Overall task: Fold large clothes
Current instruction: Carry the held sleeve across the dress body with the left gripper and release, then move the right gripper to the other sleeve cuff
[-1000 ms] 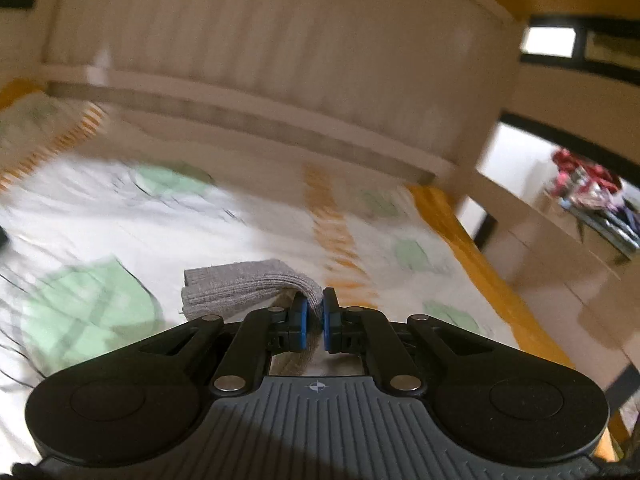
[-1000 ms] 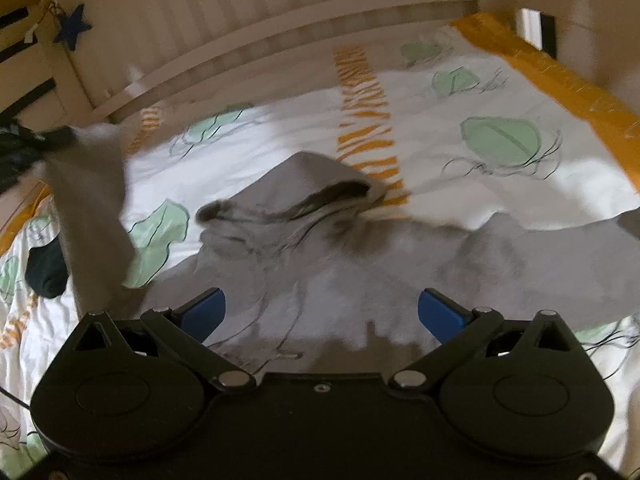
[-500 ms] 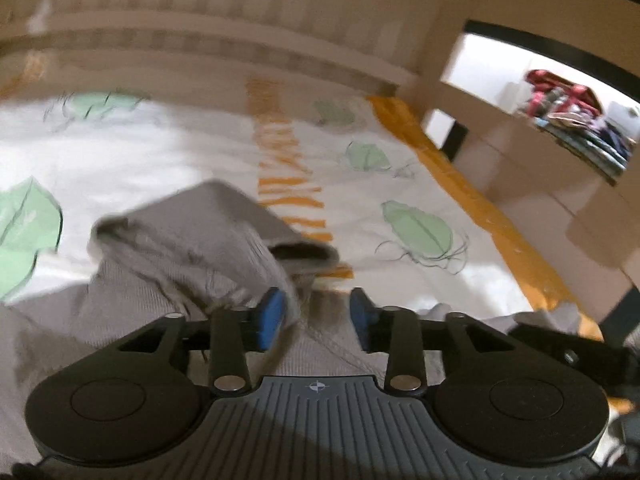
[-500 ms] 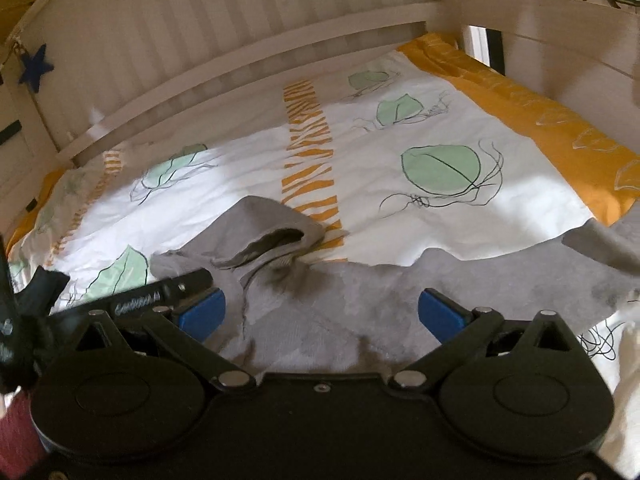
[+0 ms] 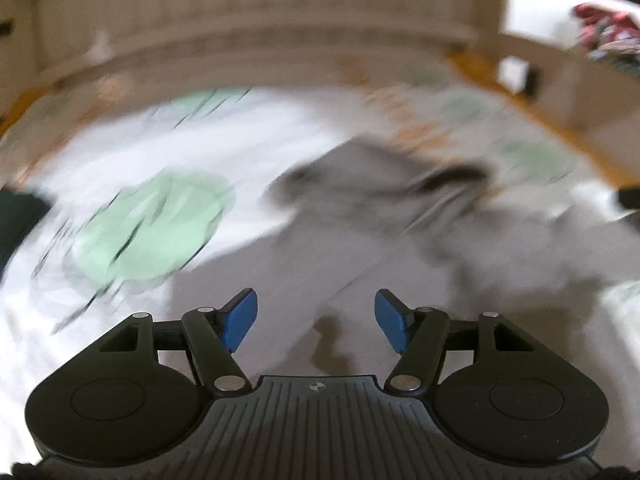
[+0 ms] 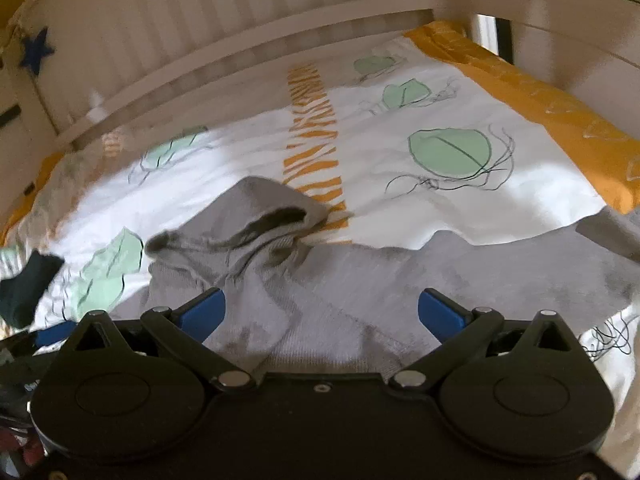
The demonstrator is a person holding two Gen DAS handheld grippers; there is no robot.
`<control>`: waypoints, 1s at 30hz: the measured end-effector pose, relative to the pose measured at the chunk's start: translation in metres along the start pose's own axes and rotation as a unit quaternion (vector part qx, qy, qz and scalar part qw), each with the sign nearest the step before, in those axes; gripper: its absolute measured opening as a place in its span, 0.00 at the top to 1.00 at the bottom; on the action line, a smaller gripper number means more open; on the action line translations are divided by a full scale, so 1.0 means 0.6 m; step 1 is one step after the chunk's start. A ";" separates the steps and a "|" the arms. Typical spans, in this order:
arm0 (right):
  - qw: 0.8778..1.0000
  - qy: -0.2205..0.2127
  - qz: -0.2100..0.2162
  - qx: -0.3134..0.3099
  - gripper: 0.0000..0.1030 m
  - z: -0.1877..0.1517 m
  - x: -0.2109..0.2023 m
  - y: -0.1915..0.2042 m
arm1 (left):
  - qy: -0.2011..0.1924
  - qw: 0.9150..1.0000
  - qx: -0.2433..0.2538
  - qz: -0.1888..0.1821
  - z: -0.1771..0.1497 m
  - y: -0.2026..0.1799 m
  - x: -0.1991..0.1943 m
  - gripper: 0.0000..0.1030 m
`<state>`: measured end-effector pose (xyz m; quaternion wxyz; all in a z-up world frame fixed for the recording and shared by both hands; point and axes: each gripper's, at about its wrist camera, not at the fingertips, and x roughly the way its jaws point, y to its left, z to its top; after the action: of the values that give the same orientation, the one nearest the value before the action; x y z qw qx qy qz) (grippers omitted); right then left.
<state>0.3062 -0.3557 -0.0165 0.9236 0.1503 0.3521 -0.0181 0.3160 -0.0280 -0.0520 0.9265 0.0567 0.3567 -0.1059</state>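
Barely any of the folding is done, judging by how things lie. The grey hoodie [image 6: 320, 288] is spread flat across the near part of the bed, on the white duvet cover [image 6: 400, 136] with green leaves and an orange zebra stripe. The hood [image 6: 256, 216] is pointed toward the headboard [image 6: 200, 32], a bit rumpled and gaping open, and one sleeve [image 6: 560, 256] is stretched out toward the orange right edge of the bed. The other sleeve can't be made out clearly, as the left wrist view is badly motion-blurred.

The left gripper [image 5: 316, 320] is seen low over the hoodie's body [image 5: 320, 264], its jaws opening, and nothing is caught between the blue pads [image 5: 240, 318]; only flat grey fabric is seen beyond them. The right gripper [image 6: 320, 316] is held over the chest area just below the hood, jaws spread wide, also empty.

So the garment is probably laid out and nearly ready, but no actual fold is visible yet. Sleeves aren't tucked in, the hood isn't folded down, and the body isn't halved. Pretty much everything is left.

A dark bit of cloth [image 6: 24, 288] is sitting by the left edge of the bed, apart from the hoodie and likely irrelevant.
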 end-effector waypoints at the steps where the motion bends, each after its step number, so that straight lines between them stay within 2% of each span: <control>1: 1.000 0.002 0.000 -0.006 0.01 -0.003 0.004 0.004 | 0.018 1.000 -0.014 0.010 -0.016 0.022 0.010 0.39; 6: 0.999 0.012 0.002 -0.042 0.01 -0.023 0.026 0.032 | 0.052 0.996 -0.063 0.038 -0.064 0.096 0.029 0.39; 10: 0.997 0.018 0.004 -0.078 0.01 -0.049 0.047 0.061 | 0.053 0.996 -0.071 0.023 -0.076 0.119 0.032 0.34; 18: 0.990 0.029 0.000 -0.140 0.03 -0.113 0.080 0.120 | 0.075 0.994 -0.078 -0.006 -0.075 0.144 0.047 0.32; 23: 0.979 0.032 -0.019 -0.199 0.17 -0.121 0.114 0.178 | 0.086 0.993 -0.086 -0.007 -0.071 0.146 0.055 0.31; 24: 0.978 0.037 -0.026 -0.205 0.22 -0.121 0.123 0.185 | 0.087 0.993 -0.085 -0.007 -0.070 0.146 0.055 0.31; 25: 0.975 0.045 -0.037 -0.213 0.38 -0.121 0.136 0.191 | 0.087 0.992 -0.086 -0.008 -0.072 0.149 0.055 0.31; 26: 0.975 0.050 -0.040 -0.215 0.49 -0.121 0.143 0.192 | 0.086 0.992 -0.089 -0.010 -0.073 0.151 0.054 0.31; 27: 0.976 0.054 -0.034 -0.209 0.78 -0.119 0.146 0.187 | 0.086 0.992 -0.092 -0.012 -0.074 0.153 0.055 0.30; 28: 0.979 0.057 -0.022 -0.193 0.80 -0.116 0.145 0.176 | 0.087 0.992 -0.095 -0.013 -0.075 0.155 0.055 0.30; 30: 0.986 0.056 -0.026 -0.158 0.79 -0.112 0.131 0.151 | 0.087 0.991 -0.096 -0.013 -0.074 0.156 0.055 0.30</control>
<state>0.3347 -0.2443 -0.0916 0.9136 -0.0056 0.4058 0.0226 0.3329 0.0655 -0.1043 0.8916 -0.0283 0.4452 -0.0776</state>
